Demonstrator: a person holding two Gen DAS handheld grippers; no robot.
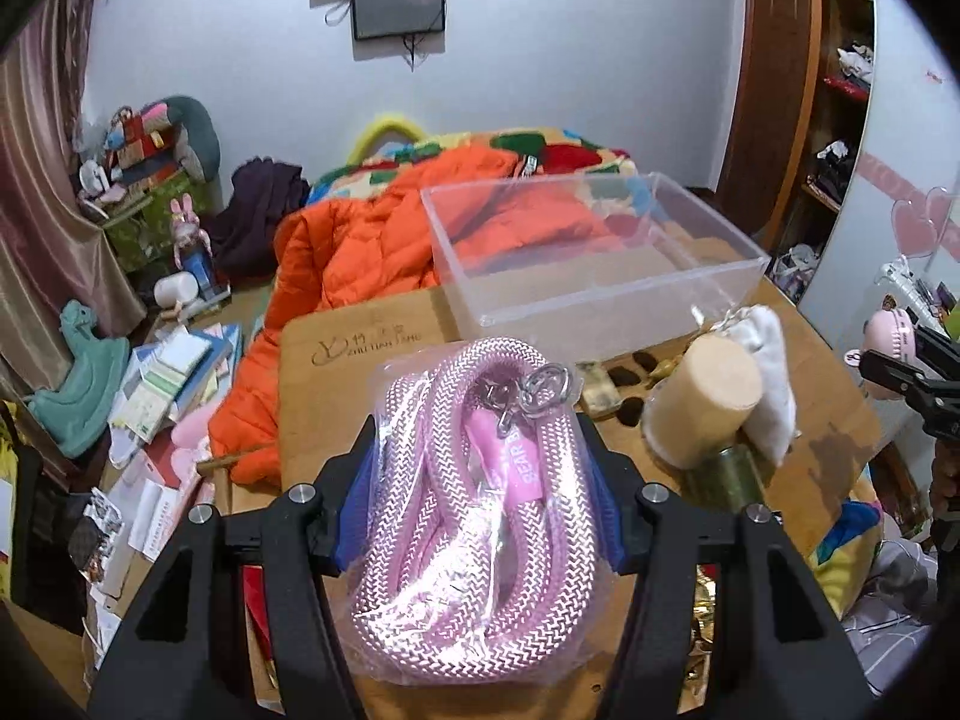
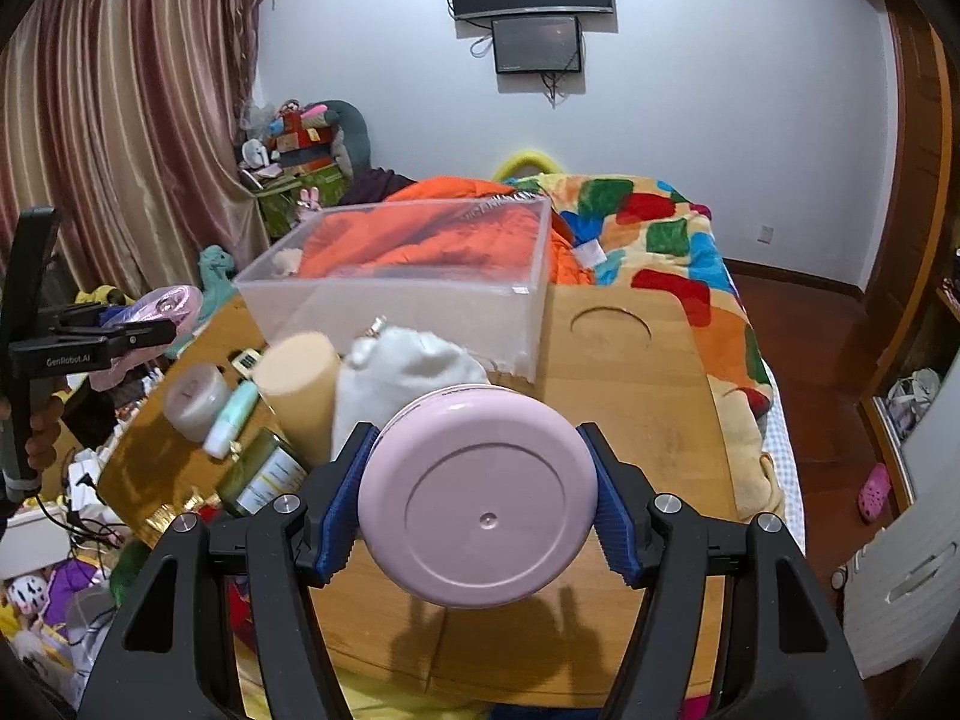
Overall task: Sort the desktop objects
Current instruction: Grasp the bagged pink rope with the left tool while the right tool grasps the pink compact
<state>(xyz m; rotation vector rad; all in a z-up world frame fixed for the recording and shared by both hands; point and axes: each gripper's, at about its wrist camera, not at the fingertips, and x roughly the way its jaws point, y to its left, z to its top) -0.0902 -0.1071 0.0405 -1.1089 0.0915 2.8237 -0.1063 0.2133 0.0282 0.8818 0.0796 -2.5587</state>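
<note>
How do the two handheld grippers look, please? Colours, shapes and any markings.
Both are black plastic with angular arms, silver round bolts and ribbed blue pads on the fingers. The left gripper, seen from the side, has white "GenRobot.AI" lettering and a long black handle.

Both grippers, left gripper (image 1: pixel 480 480) and right gripper (image 2: pixel 480 486), have black angular frames, silver screws and ribbed blue pads (image 2: pixel 339 510) (white "GenRobot.AI" lettering marks one).

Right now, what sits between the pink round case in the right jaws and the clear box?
In the right wrist view, a white cloth pouch lies between the pink round case and the clear box.
</note>
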